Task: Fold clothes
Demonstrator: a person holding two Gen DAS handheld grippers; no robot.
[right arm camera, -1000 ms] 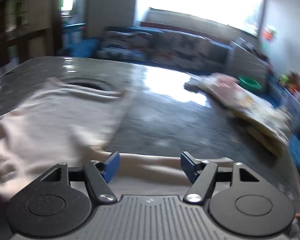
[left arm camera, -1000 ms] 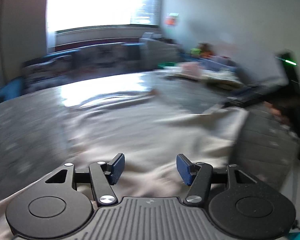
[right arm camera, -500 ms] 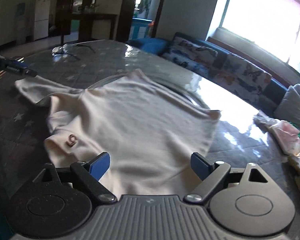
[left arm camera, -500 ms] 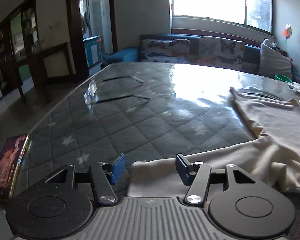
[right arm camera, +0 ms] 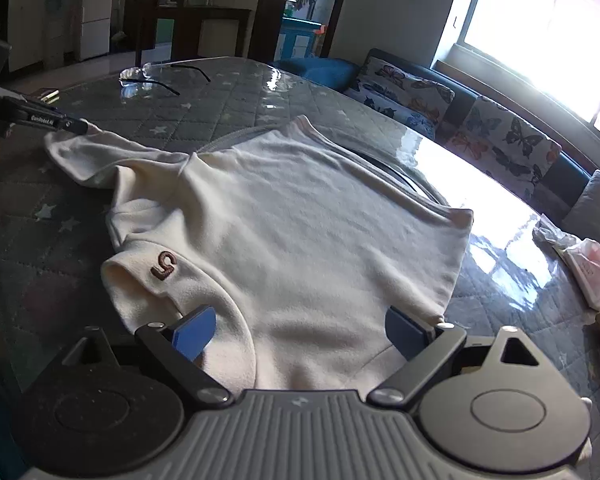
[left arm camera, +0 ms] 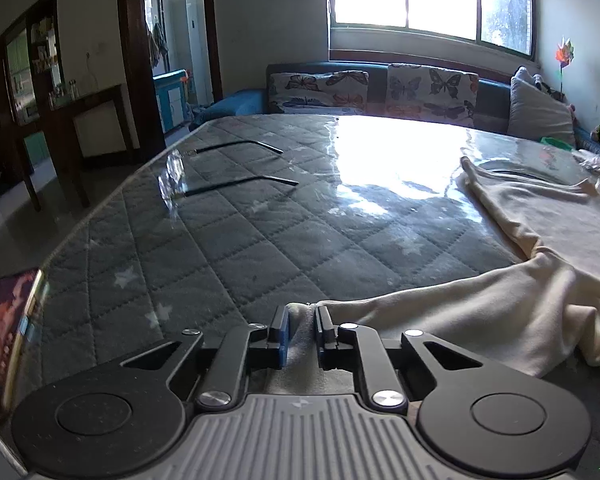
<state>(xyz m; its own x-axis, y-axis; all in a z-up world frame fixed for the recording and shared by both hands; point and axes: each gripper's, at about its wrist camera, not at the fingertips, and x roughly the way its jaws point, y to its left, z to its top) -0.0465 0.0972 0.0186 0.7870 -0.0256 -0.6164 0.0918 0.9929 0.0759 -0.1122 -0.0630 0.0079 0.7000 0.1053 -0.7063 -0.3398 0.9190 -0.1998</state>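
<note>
Left wrist view: left gripper (left arm camera: 301,334) jaws closing, now narrow and pinched on the cuff end of the cream sweatshirt (left arm camera: 480,312) sleeve; half a second back the same jaws stood wide with the cuff lying loose between them, so the grab has just landed. Sleeve runs from the gripper toward the right, near the worktop's near edge. The worktop (left arm camera: 260,240) is a quilted grey star-print surface under a glossy clear cover. Eyeglasses (left arm camera: 220,176) sit well apart, toward the far left edge. Right wrist view: right gripper (right arm camera: 300,334) jaws opening, wider than a moment ago, nothing pinched; the sweatshirt's neck and shoulder area lies under and between the blue pads (right arm camera: 194,334), a collar with a brown embroidered mark (right arm camera: 164,266) just ahead of the left pad. Garment body is spread flat mid-worktop, hem toward the far right. The left gripper shows at far left in this view, holding the sleeve tip stretched out. A pile of other clothes (right arm camera: 588,264) sits at the right edge. Judgement: sleeve secured, so a sleeve fold-in looks like the next step; right side not yet gripped.
</note>
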